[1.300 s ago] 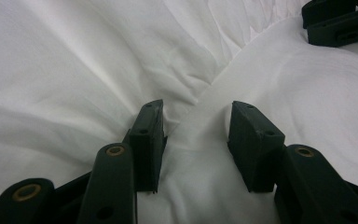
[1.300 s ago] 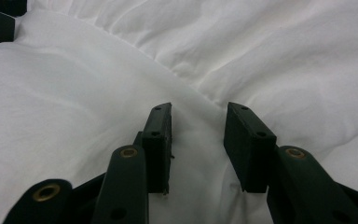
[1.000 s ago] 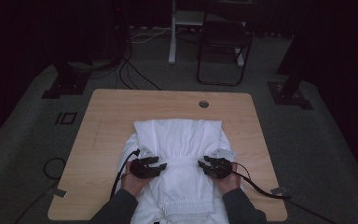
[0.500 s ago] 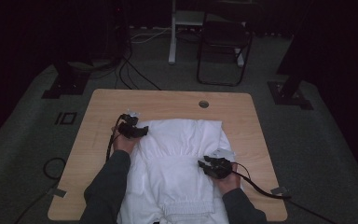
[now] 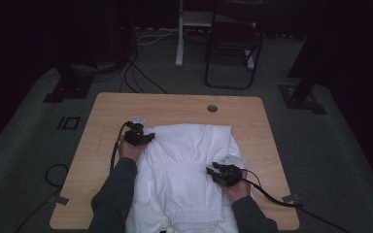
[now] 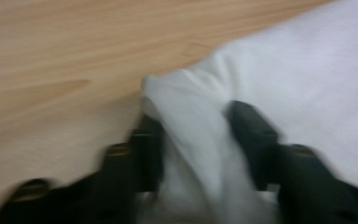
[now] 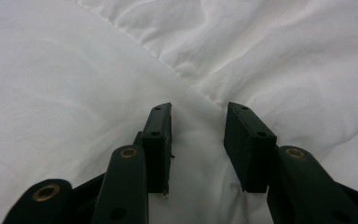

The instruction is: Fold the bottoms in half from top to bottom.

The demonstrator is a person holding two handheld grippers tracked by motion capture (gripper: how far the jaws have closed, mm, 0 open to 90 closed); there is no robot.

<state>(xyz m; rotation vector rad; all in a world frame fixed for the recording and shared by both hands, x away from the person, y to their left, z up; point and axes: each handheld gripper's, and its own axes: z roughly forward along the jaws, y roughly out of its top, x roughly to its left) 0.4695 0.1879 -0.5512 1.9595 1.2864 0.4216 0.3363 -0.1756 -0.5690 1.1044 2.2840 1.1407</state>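
White garment (image 5: 187, 170) lies spread across the table (image 5: 102, 116), from centre to the six o'clock edge. The right tongs (image 5: 222, 174), nearest at four o'clock, rest apart on the cloth, holding nothing. Farther off, the left tongs (image 5: 137, 137) have just moved out to the ten o'clock corner and grip a fold there, probably starting a fold.

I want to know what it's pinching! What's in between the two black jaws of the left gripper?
A bunched fold of the white garment sits between the jaws of the left gripper, seen in the left gripper view, with bare wooden table beyond.
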